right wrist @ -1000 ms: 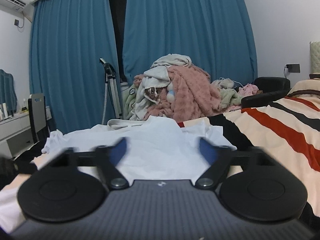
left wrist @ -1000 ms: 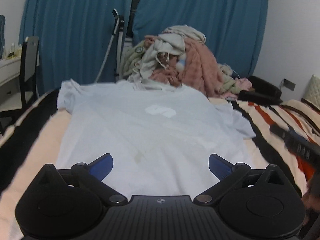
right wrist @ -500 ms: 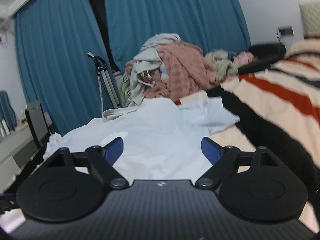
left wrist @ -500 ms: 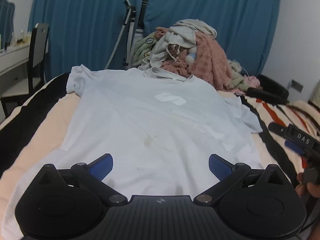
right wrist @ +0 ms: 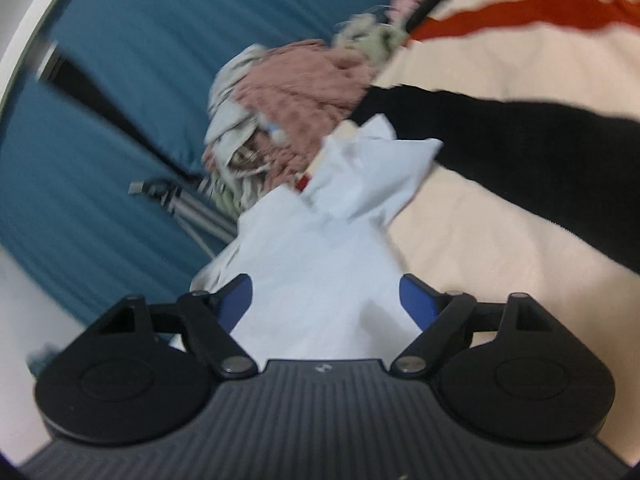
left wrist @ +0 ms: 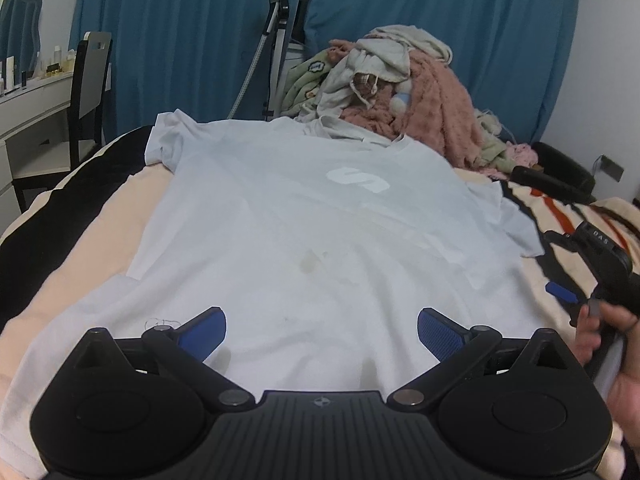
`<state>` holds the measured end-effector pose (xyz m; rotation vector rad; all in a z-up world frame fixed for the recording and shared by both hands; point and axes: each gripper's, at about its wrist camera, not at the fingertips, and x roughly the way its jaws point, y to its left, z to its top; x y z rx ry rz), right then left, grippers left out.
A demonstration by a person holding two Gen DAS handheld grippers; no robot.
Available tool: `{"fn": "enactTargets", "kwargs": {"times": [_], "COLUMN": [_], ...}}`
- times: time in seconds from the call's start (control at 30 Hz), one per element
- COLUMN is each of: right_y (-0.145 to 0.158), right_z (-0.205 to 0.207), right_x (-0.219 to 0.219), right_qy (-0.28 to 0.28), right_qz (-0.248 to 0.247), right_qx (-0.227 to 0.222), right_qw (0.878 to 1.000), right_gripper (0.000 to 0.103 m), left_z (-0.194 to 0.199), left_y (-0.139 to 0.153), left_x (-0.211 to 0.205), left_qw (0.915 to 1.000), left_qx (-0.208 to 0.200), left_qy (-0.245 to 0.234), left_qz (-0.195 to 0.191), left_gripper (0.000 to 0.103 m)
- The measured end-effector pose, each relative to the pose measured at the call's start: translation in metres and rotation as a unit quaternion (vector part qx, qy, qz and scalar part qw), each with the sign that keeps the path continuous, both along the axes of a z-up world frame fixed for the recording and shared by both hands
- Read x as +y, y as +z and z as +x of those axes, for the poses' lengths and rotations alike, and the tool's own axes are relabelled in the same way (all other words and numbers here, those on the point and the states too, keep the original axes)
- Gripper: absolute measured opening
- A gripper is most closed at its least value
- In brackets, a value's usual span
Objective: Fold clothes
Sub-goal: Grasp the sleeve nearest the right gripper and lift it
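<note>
White T-shirt is laid flat, front up, on the striped blanket. Left gripper is held over its hem, fingers spread wide, nothing gripped. Right gripper is tilted at the right edge, likewise spread, nothing gripped.

One white T-shirt, one heap of clothes at the far end, two grippers, one chair, one striped blanket.

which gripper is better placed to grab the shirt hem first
Left. The left gripper sits level and open just above the white t-shirt hem; the right gripper is open but tilted and blurred.
</note>
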<state>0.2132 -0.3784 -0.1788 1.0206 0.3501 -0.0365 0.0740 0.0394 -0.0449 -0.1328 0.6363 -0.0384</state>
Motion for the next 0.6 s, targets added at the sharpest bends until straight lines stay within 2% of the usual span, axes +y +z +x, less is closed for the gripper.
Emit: {"fn": "enactTargets", "kwargs": {"times": [0.13, 0.2, 0.33, 0.47, 0.6], "right_y": [-0.036, -0.046, -0.046, -0.049, -0.039], "right_z": [0.034, 0.050, 0.086, 0.124, 0.166], "right_x": [-0.029, -0.035, -0.037, -0.043, -0.050], "right_qy": [-0.016, -0.017, -0.011, -0.008, 0.018], "right_qz": [0.049, 0.052, 0.003, -0.022, -0.050], "right_qx": [0.004, -0.020, -0.052, -0.076, -0.080], "right_qw": [0.999, 0.998, 0.999, 0.997, 0.995], "right_gripper": [0.082, 0.082, 0.084, 0.084, 0.083], "left_z": [0.011, 0.017, 0.030, 0.044, 0.059], "left_y": [-0.006, -0.009, -0.015, -0.020, -0.022], "left_x": [-0.001, -0.001, -0.004, -0.010, -0.018], "left_qw": [0.9999, 1.0000, 0.9999, 0.9997, 0.9994], "left_qx": [-0.004, -0.003, 0.004, 0.005, -0.006], "left_qy": [0.004, 0.004, 0.000, -0.009, -0.022], "left_qz": [0.011, 0.004, -0.012, -0.023, -0.028], "left_gripper": [0.103, 0.103, 0.103, 0.103, 0.103]}}
